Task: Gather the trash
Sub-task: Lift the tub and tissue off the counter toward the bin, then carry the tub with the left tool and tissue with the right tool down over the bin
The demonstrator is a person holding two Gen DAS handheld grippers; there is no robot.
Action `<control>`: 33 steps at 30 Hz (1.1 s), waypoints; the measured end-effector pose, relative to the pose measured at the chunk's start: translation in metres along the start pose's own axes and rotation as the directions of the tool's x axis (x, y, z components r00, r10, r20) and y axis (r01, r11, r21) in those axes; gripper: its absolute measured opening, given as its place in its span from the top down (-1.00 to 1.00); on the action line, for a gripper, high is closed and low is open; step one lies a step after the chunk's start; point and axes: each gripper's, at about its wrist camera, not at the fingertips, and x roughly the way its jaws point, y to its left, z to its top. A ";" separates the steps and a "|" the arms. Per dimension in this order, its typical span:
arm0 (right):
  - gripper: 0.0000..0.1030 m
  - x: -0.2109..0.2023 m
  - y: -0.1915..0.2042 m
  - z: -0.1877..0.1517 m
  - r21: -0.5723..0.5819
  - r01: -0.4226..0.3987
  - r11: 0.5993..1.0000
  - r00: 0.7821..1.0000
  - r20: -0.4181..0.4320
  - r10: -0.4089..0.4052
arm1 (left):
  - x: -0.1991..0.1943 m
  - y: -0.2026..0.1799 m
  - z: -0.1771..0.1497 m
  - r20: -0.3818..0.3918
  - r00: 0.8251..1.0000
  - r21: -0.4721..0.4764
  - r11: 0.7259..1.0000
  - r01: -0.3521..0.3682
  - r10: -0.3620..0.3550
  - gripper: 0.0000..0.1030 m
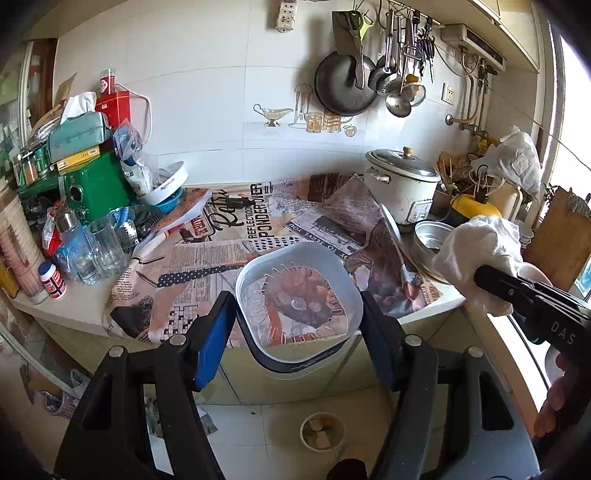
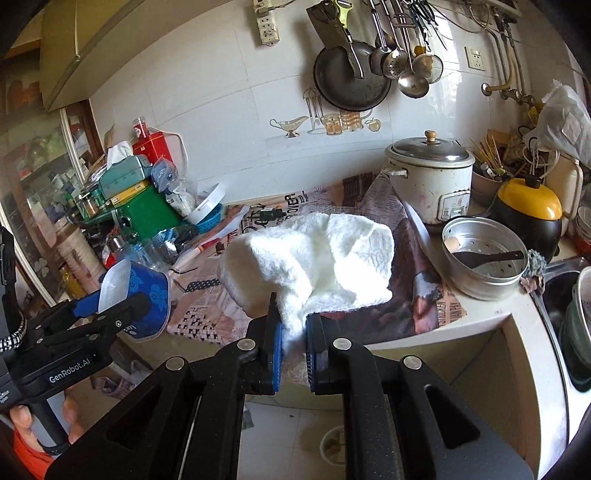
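Clamped between the right hand-held gripper [image 2: 294,334] pads, a crumpled white paper towel [image 2: 314,262] hangs above the newspaper-covered tabletop [image 2: 424,295]. Left hand-held gripper [image 1: 297,328] grips a small blue-sided, white-lined plastic bin [image 1: 299,295] between its jaws.

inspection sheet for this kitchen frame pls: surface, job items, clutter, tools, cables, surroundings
Surface: counter covered by newsprint-pattern cloth.
Job's things: crumpled white paper towel; white plastic bin with blue floral outside.
Clutter: rice cooker, perforated steamer pot, green box, glass mugs.
Tools: right tool shut on the paper towel; left tool gripping the bin, jaws at its sides.
Cables: white cord behind red box; wall power strip.
Surroundings: pan and ladles hang on tiled wall; sink at right.
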 end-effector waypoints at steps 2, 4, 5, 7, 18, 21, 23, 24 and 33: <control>0.81 -0.009 0.005 -0.006 0.009 0.003 1.000 1.000 -0.007 -0.003 | -0.007 0.001 -0.009 -0.017 1.000 -0.002 1.000 0.006 -0.006 -0.28; 0.81 -0.016 0.009 -0.014 0.014 0.008 1.000 1.000 -0.017 -0.008 | -0.011 0.000 -0.018 -0.037 0.999 -0.004 1.000 0.017 -0.017 -0.28; 0.81 -0.017 0.009 -0.017 0.016 0.011 1.000 1.000 -0.025 -0.010 | -0.012 -0.001 -0.023 -0.045 0.999 -0.003 1.000 0.019 -0.020 -0.28; 0.81 -0.019 0.007 -0.025 0.020 0.015 1.000 0.999 -0.044 -0.014 | -0.010 -0.005 -0.032 -0.062 0.998 -0.001 1.000 0.026 -0.026 -0.28; 0.81 0.015 -0.040 -0.092 0.058 0.036 0.998 0.975 -0.219 -0.022 | 0.047 -0.042 -0.097 -0.203 0.978 -0.030 0.999 0.042 -0.047 -0.28; 0.81 0.036 -0.061 -0.117 0.065 0.047 0.997 0.960 -0.278 -0.027 | 0.073 -0.051 -0.122 -0.243 0.969 -0.049 0.998 0.031 -0.042 -0.28; 0.81 0.051 -0.077 -0.135 0.068 0.055 0.996 0.948 -0.316 -0.031 | 0.092 -0.055 -0.141 -0.268 0.963 -0.064 0.998 0.019 -0.036 -0.28; 0.81 0.057 -0.083 -0.142 0.067 0.060 0.996 0.942 -0.333 -0.034 | 0.104 -0.057 -0.153 -0.284 0.958 -0.073 0.997 0.011 -0.031 -0.28; 0.81 0.154 -0.135 -0.234 0.055 0.092 0.994 0.847 -0.529 -0.049 | 0.202 -0.046 -0.258 -0.422 0.907 -0.146 0.987 -0.073 0.005 -0.28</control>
